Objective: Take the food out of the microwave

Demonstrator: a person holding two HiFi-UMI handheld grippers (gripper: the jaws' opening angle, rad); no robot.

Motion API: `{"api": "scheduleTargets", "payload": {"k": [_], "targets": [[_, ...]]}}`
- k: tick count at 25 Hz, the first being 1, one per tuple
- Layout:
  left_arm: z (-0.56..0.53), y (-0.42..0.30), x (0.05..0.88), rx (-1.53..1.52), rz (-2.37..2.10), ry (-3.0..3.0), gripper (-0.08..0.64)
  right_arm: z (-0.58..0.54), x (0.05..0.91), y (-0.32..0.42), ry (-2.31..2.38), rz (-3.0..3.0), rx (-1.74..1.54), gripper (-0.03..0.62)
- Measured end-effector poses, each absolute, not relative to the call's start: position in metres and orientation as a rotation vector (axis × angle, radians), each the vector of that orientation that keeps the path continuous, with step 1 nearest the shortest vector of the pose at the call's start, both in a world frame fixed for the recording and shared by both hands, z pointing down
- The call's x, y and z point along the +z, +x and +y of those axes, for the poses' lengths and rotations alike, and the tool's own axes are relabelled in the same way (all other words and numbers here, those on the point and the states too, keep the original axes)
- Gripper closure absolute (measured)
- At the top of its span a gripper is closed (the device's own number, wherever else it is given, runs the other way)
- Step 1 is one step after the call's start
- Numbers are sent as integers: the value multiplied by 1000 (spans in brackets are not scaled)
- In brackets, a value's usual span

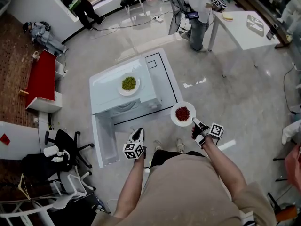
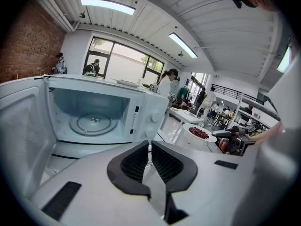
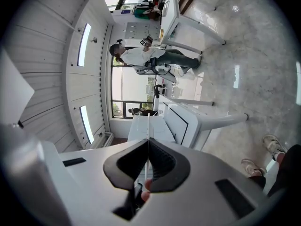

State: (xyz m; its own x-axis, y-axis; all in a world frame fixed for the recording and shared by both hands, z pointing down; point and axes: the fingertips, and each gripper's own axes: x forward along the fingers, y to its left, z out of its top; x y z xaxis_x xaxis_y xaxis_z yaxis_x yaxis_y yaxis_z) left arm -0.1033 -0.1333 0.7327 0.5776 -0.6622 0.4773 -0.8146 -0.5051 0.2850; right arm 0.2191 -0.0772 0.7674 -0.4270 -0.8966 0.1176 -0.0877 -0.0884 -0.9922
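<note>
- Door (image 1: pixel 104 144) of the microwave (image 1: pixel 110 91) hangs open at the near left. In the left gripper view the cavity holds only its glass turntable (image 2: pixel 94 123), so I judge the food to be out already.
- Just right of the door and near me is the left gripper (image 1: pixel 139 133). Its jaws are all but together with nothing between them, so I count it free to help.
- On top of the microwave rests a second plate (image 1: pixel 119 88) of green peas (image 1: pixel 129 83), well apart from both grippers.
- Further right, by the near right corner of the table (image 1: pixel 164 74), is the white plate (image 1: pixel 174 120). It carries a heap of red food (image 1: pixel 182 113); I cannot tell whether it is beans or berries.
- At the plate's near right rim, the right gripper (image 1: pixel 194 122) has its jaws clamped on the thin edge. In the right gripper view the edge shows as a white line between the pads.
- I expect the plate to be stiff, smooth and fairly slippery under the pads.
- It is held by one edge, so its weight hangs out past the grip and will want to tip it down.
- The food is loose and would roll off at any tilt. The plate looks brittle and would not survive a drop to the hard floor (image 1: pixel 244 88).
- I would keep the rim deep in the jaws and the plate level, and bring the free gripper to the opposite rim if it sags.
</note>
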Motion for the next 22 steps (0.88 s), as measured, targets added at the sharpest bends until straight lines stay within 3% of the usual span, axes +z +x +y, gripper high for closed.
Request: {"api": "scheduleTargets", "payload": {"k": [22], "targets": [[-140, -94, 725, 420, -1186, 2330, 551, -90, 753, 215, -1090, 1622, -1578, 581]]}}
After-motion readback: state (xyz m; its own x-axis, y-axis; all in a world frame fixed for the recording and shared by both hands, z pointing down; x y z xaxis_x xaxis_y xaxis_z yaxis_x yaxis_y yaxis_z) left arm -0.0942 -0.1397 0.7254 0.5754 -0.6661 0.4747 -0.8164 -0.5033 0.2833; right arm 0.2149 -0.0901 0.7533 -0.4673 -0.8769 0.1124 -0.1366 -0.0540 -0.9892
